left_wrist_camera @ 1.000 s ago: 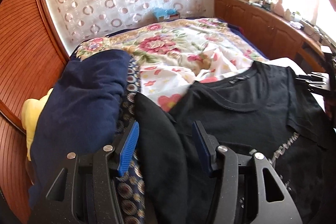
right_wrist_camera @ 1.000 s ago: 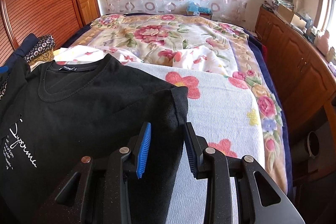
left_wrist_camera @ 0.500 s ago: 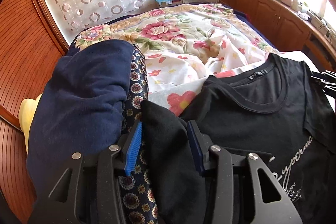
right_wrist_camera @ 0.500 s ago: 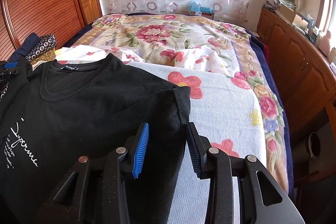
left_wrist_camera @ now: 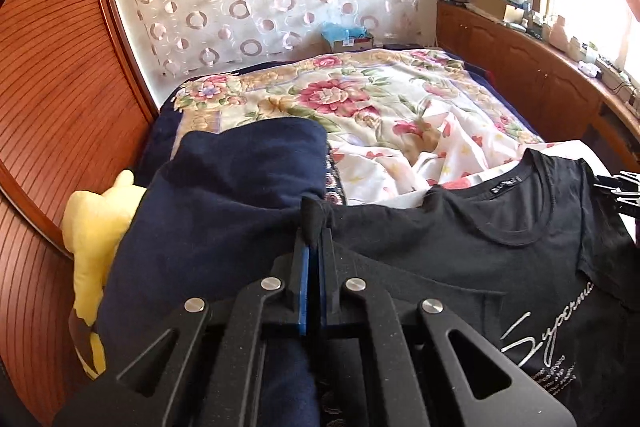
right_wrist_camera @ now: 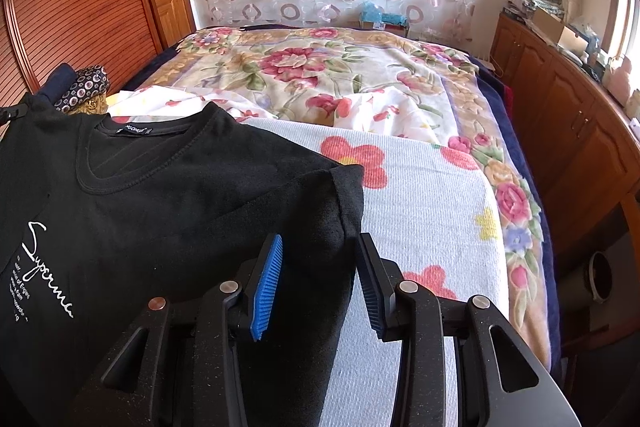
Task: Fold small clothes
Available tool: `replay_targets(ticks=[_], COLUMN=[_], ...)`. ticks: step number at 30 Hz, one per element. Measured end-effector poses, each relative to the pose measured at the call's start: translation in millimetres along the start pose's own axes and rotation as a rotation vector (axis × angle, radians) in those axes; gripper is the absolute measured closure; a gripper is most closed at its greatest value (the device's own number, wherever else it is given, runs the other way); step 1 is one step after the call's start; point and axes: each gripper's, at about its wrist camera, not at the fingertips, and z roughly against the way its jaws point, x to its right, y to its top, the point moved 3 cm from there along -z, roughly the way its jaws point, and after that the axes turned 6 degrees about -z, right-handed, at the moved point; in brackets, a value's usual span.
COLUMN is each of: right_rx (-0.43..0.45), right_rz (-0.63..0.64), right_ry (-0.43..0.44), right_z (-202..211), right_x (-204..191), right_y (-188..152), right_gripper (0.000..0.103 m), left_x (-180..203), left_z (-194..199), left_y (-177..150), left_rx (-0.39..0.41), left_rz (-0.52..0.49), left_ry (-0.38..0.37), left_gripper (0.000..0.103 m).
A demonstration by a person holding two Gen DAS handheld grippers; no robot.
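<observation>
A black T-shirt (left_wrist_camera: 500,247) with white script lies face up on the bed; it also shows in the right wrist view (right_wrist_camera: 140,195). My left gripper (left_wrist_camera: 314,243) is shut on the shirt's left sleeve, a tuft of black cloth sticking out past the blue pads. My right gripper (right_wrist_camera: 320,259) is open, its fingers either side of the right sleeve (right_wrist_camera: 320,211), not pinching it.
A navy garment (left_wrist_camera: 224,211) and a patterned cloth (right_wrist_camera: 84,87) are piled left of the shirt, with a yellow item (left_wrist_camera: 96,227) beside them. A floral bedspread (right_wrist_camera: 320,67), a white flowered towel (right_wrist_camera: 420,207), wooden cabinets (right_wrist_camera: 580,131) at right.
My left gripper has closed on the left sleeve and pulled it up. My right gripper has stayed open around the right sleeve, barely moving.
</observation>
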Motion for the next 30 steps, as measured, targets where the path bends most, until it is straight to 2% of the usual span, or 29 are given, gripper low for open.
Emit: replay_targets(ticks=[5,9,12,20,22,23,26,30], right_rx=[0.002,0.003,0.001,-0.022,-0.028,-0.027,0.021,0.119], right_rz=[-0.003,-0.057,-0.045,0.025,0.052,0.069,0.103,0.083], right_ry=[0.002,0.020,-0.013,0.007,0.044,0.053,0.064,0.098], right_z=[0.3,1.6,-0.6,-17.0,-17.9,-16.4,0.5,43.1], right_x=[0.3,11.1,12.7,-2.2,-8.4,-13.4,-25.9,-32.1], right_y=[0.0,0.7,3.9,20.2,20.9,19.5,16.0,9.8], right_gripper=[0.063,0.063,0.063,0.064,0.093,0.096,0.098,0.098], left_x=[12.6,18.0,20.5,30.9,33.8,36.0,40.4,39.0], left_z=[4.6,8.1,7.8,18.2,24.5,29.0,44.5,66.8], left_y=[1.1,-0.8,-1.0,-1.4,-3.9,-6.1,-12.3,-24.1], left_rx=[0.026,0.039,0.045,0.082,0.095,0.103,0.131,0.165], left_rz=[-0.010,-0.020,-0.023,-0.029,-0.027,-0.027,-0.025,-0.013], left_ry=[-0.023,-0.035,-0.044,-0.081,-0.097,-0.104,-0.115,-0.111], left_gripper=[0.099,0.099,0.099,0.099,0.099,0.099,0.099,0.099])
